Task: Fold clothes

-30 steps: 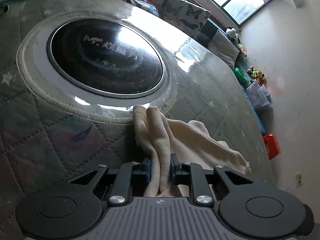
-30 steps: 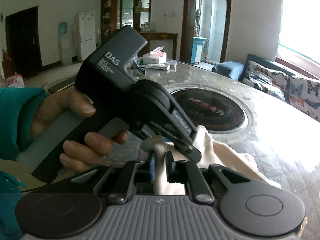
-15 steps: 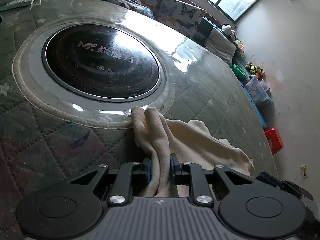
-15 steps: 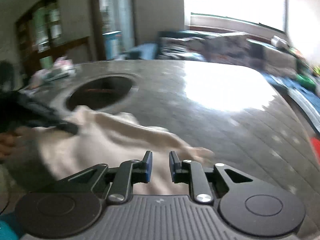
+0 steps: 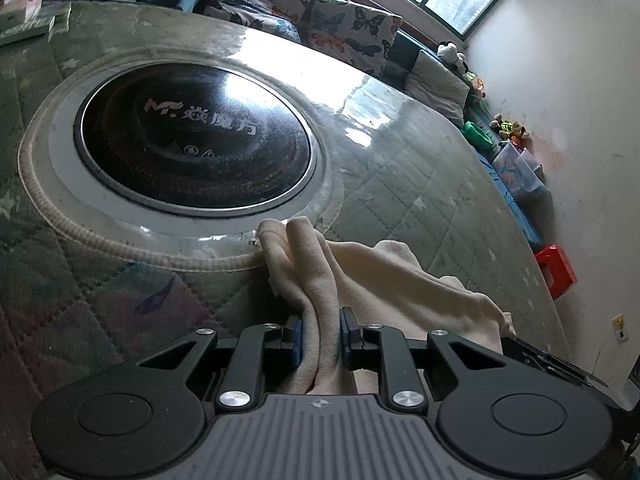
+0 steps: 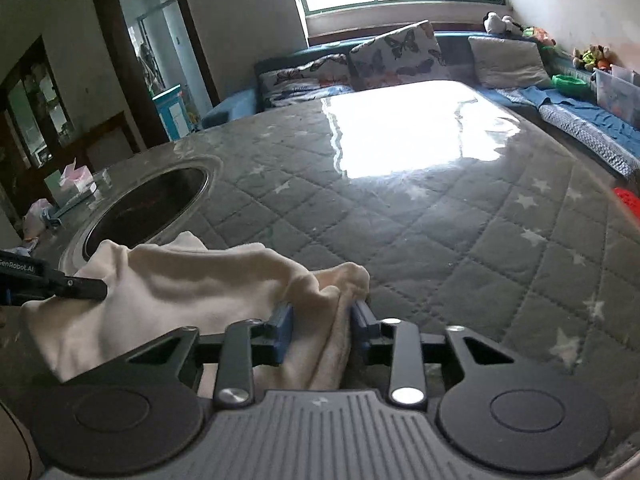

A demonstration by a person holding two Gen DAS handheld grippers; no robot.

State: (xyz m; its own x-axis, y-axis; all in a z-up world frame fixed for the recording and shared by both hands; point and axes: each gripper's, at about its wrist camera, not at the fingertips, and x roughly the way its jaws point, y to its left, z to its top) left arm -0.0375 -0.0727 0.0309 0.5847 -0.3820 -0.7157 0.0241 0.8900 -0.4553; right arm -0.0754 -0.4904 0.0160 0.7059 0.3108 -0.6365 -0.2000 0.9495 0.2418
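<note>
Table's cooktop [image 5: 192, 140] reads "Mr."; gripper says "GenRobot.AI".

Both handheld grippers: matte black linkage over grey ribbed housing.

On my feeds the left gripper [image 5: 320, 330] and right gripper [image 6: 322, 326] look the same build: two black round hubs at the outer corners, angled black link arms with triangular cut-outs, silver screw heads at the pivots, blue pads on the inner finger faces, and a small compass-like mark centred on the ribbed grey body. Right view catches the left unit's black side with white "GenRobot.AI" lettering.
</note>
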